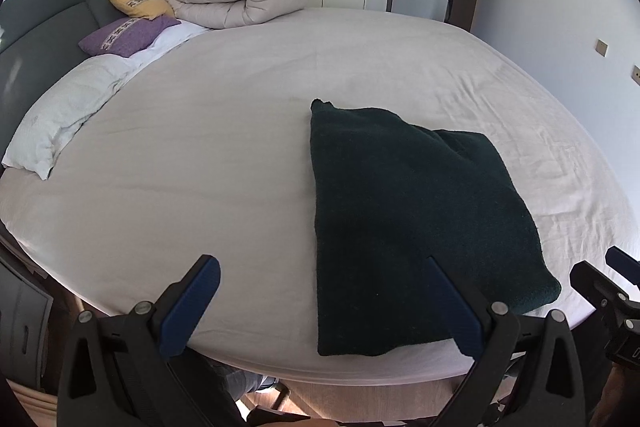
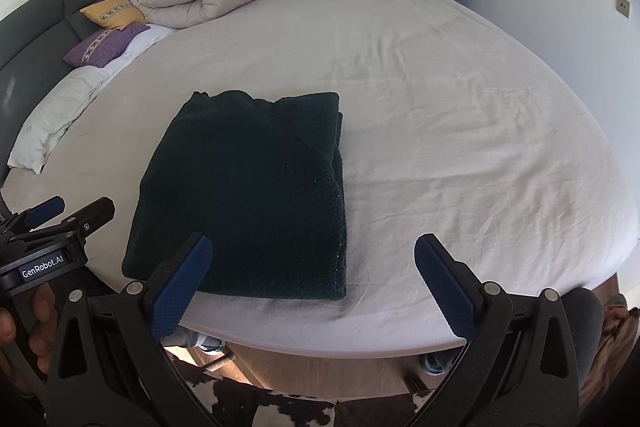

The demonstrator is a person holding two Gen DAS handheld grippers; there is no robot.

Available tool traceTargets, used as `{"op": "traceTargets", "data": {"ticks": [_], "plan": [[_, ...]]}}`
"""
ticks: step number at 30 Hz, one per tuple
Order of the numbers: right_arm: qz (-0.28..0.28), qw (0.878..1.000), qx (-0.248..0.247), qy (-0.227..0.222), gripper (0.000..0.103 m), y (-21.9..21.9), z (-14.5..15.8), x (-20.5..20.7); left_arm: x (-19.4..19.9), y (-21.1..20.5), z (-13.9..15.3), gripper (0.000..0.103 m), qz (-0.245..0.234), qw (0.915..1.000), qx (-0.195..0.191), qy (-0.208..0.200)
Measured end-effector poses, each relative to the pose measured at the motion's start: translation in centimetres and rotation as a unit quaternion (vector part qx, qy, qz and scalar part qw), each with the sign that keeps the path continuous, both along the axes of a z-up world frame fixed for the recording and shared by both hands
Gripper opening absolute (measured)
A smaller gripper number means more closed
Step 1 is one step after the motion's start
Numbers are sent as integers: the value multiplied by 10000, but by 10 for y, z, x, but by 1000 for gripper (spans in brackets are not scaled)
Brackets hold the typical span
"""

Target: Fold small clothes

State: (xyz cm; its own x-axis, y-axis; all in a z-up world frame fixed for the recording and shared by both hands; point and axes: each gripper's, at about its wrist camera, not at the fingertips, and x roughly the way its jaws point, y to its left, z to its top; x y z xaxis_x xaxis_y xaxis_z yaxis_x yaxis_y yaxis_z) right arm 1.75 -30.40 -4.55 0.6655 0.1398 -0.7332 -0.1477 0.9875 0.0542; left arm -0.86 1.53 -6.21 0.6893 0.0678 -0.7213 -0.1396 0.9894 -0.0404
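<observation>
Both wide-open, empty-handed, the left gripper (image 1: 322, 301) and right gripper (image 2: 314, 277) flank the dark green folded fleece garment (image 2: 248, 195), its long axis running straight away from them on the pale bed sheet (image 2: 460, 131), each about equally near.

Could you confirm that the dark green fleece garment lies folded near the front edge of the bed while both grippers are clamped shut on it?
Not quite. The dark green fleece garment does lie folded near the front edge of the white-sheeted bed, but the left gripper and right gripper are both open and hold nothing, as each wrist view shows.

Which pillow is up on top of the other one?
The yellow pillow leans against the headboard, partly over the purple pillow, which lies lower.
</observation>
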Motion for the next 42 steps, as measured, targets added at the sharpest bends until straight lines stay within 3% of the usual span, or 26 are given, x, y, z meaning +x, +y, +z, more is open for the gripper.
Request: {"op": "traceTargets", "data": {"ticks": [42], "plan": [[-63,9999,111,13,103,7,-4,0,4,1,-6,103,-85,9999,4,79]]}}
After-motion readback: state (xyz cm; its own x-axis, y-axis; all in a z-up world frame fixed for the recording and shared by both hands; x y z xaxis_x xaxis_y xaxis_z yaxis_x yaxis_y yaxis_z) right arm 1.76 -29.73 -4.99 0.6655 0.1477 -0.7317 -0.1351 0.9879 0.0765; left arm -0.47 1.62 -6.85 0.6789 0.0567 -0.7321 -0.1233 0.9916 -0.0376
